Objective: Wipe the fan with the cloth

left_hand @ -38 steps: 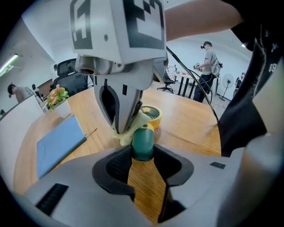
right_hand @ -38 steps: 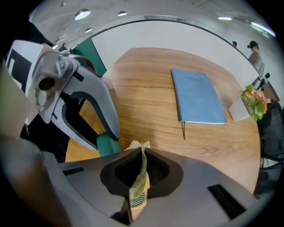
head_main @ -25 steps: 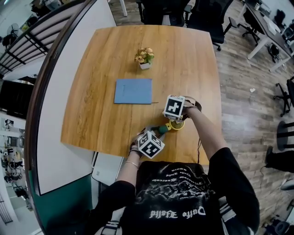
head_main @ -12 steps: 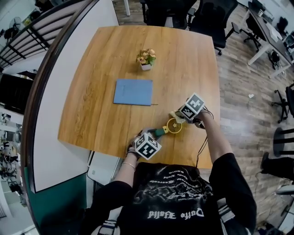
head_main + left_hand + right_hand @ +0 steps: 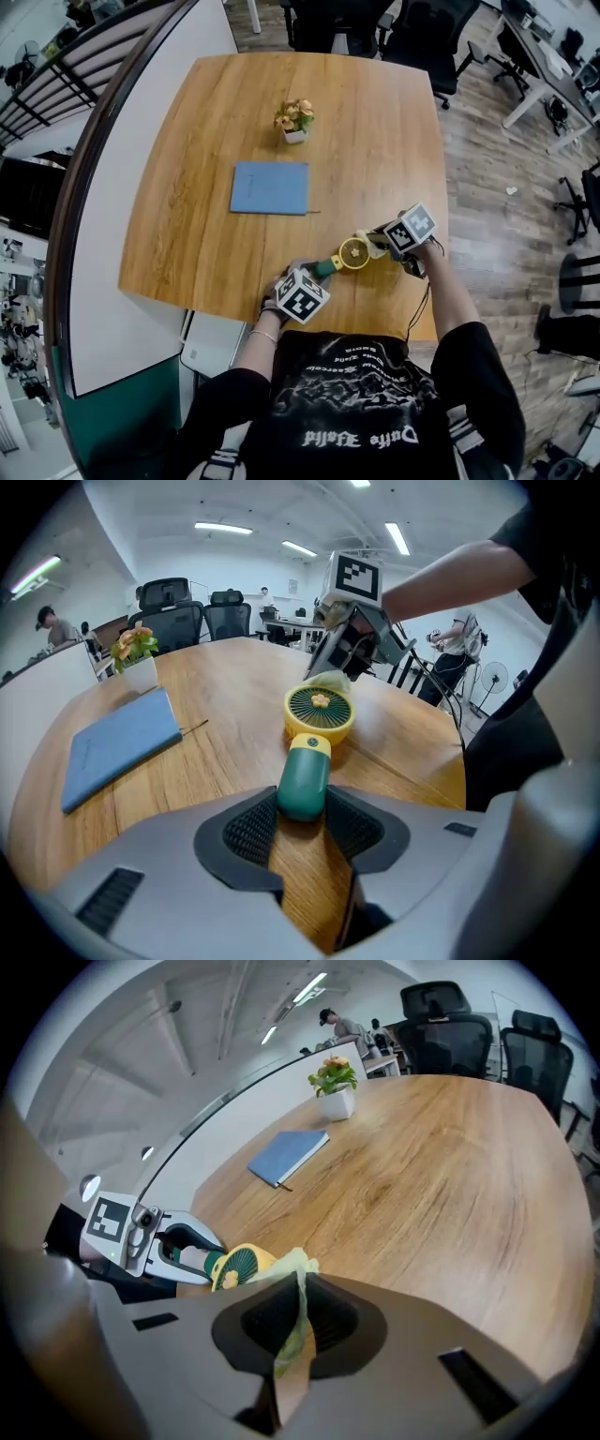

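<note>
Change since earlier frames: right gripper (image 5: 378, 244) shifted off the top of the fan (image 5: 349, 255) toward the table's right edge, and rolled; fan head now uncovered in the head view. Left gripper (image 5: 317, 273) unchanged in place.

Fan: small hand-held type, yellow head with green grille, green handle (image 5: 303, 778); lies near the table's near edge, just before the person.

Left gripper: jaws clamped on the handle's end, one pad on each side.

Right gripper: jaws closed on a pale yellow-green cloth (image 5: 292, 1309), whose free end bunches at the fan head's rim.

Table (image 5: 375, 122): round-cornered, wood.

Blue notebook (image 5: 270, 187): flat at mid-table, well apart from the fan.

Potted flowers (image 5: 295, 120): beyond the notebook, upright.

Office chairs (image 5: 422, 37): black, past the table's far edge
</note>
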